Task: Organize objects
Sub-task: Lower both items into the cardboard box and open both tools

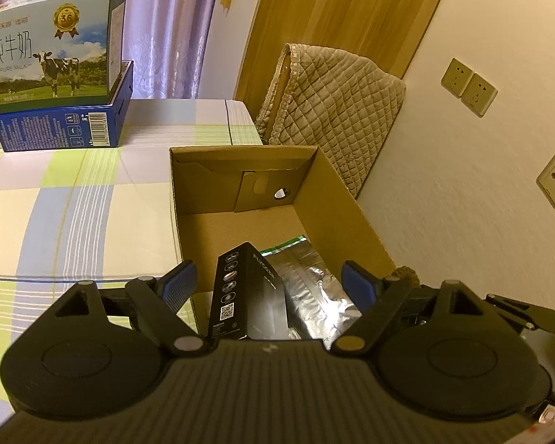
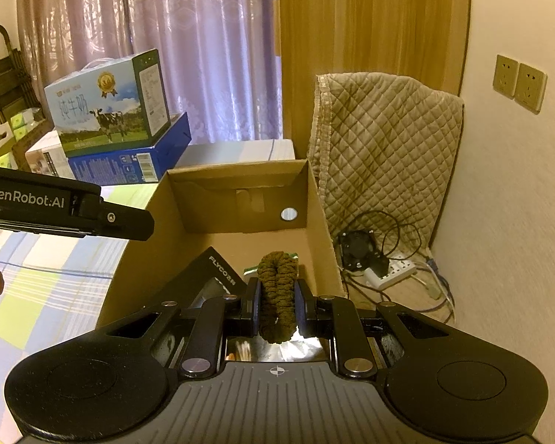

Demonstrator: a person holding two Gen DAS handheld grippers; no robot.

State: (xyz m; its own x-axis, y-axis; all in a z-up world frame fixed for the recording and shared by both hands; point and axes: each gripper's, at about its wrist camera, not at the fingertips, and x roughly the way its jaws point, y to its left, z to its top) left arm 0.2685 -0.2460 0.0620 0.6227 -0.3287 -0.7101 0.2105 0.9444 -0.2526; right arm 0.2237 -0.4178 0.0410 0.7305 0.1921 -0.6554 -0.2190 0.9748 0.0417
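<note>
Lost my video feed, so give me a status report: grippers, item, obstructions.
Left gripper open, empty. Right gripper shut on brown knitted roll, over cardboard box. Black Flyco box and foil pouch already inside; far end free.

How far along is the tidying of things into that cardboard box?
Partway, it seems. A black carton and a silver foil pouch already lie in the cardboard box. The right tongs grip a brown knitted roll above it; the left tongs are open, holding nothing.
</note>
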